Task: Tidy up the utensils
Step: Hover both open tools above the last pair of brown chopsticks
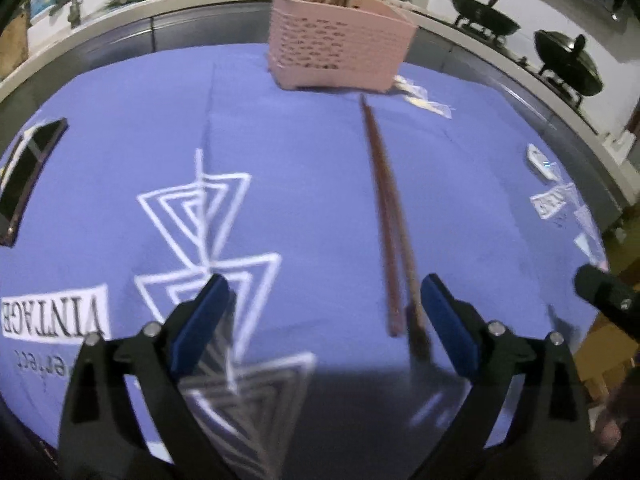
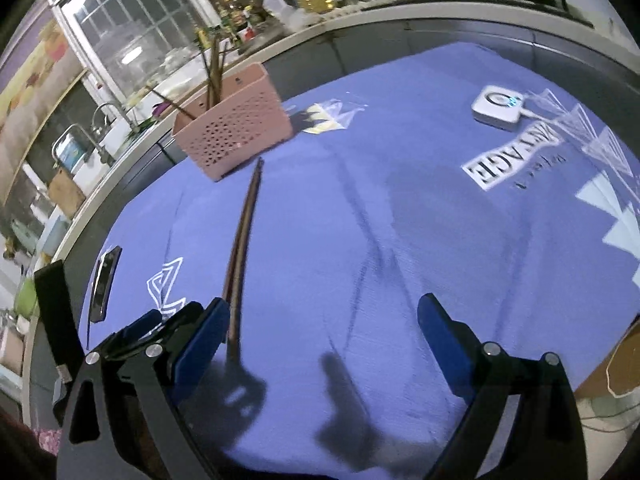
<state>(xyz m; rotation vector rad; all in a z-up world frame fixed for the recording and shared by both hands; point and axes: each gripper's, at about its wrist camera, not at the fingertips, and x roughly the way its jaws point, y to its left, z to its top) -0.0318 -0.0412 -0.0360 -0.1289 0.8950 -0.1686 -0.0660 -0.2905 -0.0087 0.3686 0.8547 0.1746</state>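
Observation:
A pair of dark red-brown chopsticks (image 1: 386,216) lies on the blue printed cloth (image 1: 304,152), tips pointing at a pink perforated basket (image 1: 340,48) that holds several more chopsticks. My left gripper (image 1: 324,300) is open; the pair's near ends lie between its blue pads, close to the right one, with no pad pressing on them. In the right wrist view the same chopsticks (image 2: 242,248) run from the basket (image 2: 232,136) to just inside the left pad of my right gripper (image 2: 322,312), which is also open and holds nothing.
A dark phone (image 1: 24,176) lies at the cloth's left edge. A white puck-like device (image 2: 498,108) and a clear plastic wrapper (image 2: 328,116) rest farther back. Woks (image 1: 484,16) stand on the stove behind; a counter with a sink (image 2: 100,140) rings the table.

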